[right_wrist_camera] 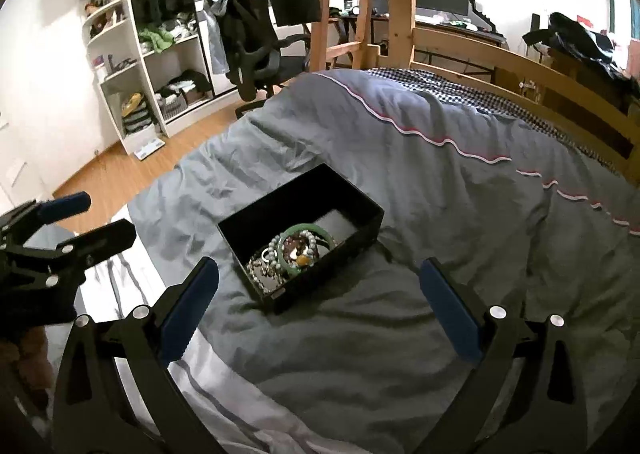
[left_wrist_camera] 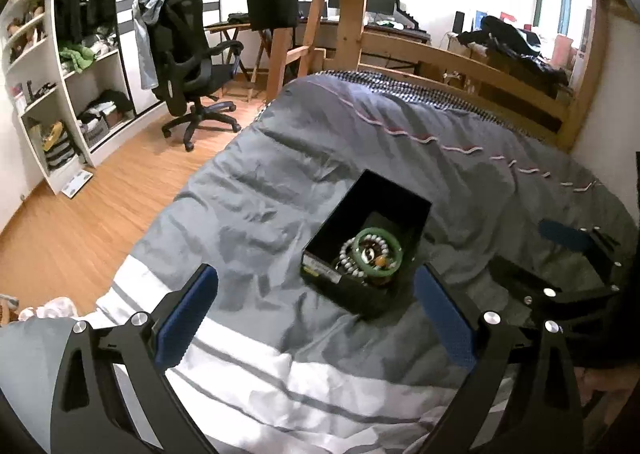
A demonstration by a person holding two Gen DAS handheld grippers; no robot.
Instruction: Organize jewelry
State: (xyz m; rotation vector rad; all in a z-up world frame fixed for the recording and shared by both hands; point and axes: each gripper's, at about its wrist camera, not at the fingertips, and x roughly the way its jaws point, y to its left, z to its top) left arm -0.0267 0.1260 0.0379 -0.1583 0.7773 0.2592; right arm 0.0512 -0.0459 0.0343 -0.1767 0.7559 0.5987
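A black open box (left_wrist_camera: 340, 214) (right_wrist_camera: 352, 200) sits on the grey duvet. In its near end lie a green bangle (left_wrist_camera: 396, 254) (right_wrist_camera: 289, 266), a pale bead bracelet (left_wrist_camera: 348, 264) (right_wrist_camera: 274, 250) and other small jewelry. My left gripper (left_wrist_camera: 316, 306) is open and empty, just short of the box. My right gripper (right_wrist_camera: 320, 294) is open and empty, the box lying just beyond its fingers. The right gripper shows at the right of the left wrist view (left_wrist_camera: 568, 242); the left gripper shows at the left of the right wrist view (right_wrist_camera: 80, 218).
The grey and white striped duvet (left_wrist_camera: 280, 182) (right_wrist_camera: 440, 182) covers a wooden bunk bed with rails (left_wrist_camera: 460, 66) (right_wrist_camera: 520, 66). A black office chair (left_wrist_camera: 188, 66) (right_wrist_camera: 248, 50) and white shelves (left_wrist_camera: 60, 74) (right_wrist_camera: 132, 54) stand on the wood floor to the left.
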